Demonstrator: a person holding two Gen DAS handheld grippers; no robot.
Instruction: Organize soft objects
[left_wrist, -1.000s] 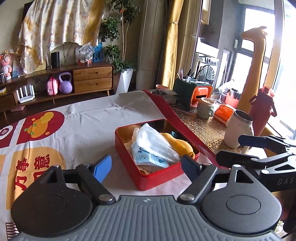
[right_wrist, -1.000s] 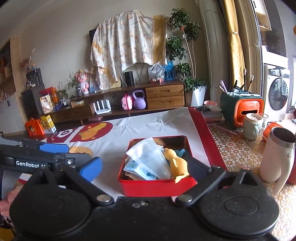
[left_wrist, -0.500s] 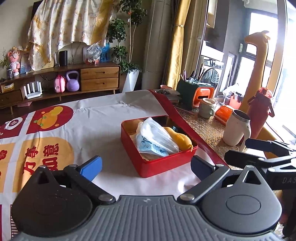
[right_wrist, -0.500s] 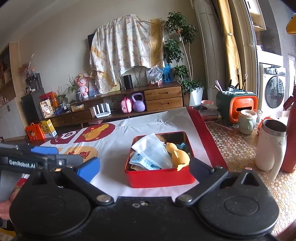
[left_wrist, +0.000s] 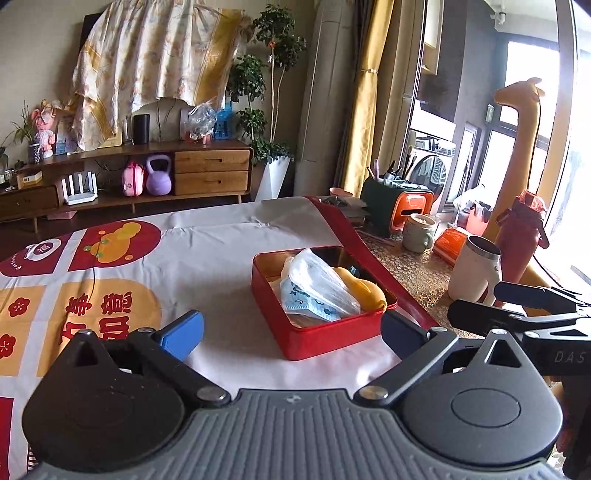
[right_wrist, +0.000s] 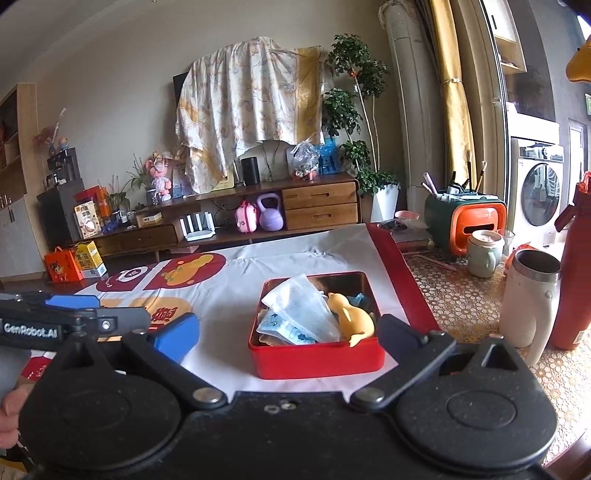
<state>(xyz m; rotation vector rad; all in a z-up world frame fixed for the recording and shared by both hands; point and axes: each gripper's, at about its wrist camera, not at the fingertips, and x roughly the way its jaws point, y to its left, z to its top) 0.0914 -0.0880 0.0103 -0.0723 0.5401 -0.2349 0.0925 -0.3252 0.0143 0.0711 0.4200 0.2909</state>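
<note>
Left gripper (left_wrist: 291, 330): we see its jaws spread wide, holding nothing, above the cloth.
Tablecloth (left_wrist: 207, 266): white with red and yellow prints, under the tin.
Red tin (left_wrist: 325, 341): ahead of both tools, holding a bagged face mask (left_wrist: 314, 291) and yellow soft toy (left_wrist: 364, 290).
Right gripper (right_wrist: 288, 332): we see it gaping wide, empty.
White mug (right_wrist: 528, 299): right of the tin, off the cloth.

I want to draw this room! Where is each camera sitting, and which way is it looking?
Left wrist view: sits on the left gripper, looking forward over its open fingers at the red metal box; the right gripper's black arms show at right.
Right wrist view: sits on the right gripper, also open and facing the box; the left gripper shows at left.
Shared: the box and the white patterned tablecloth.
</note>
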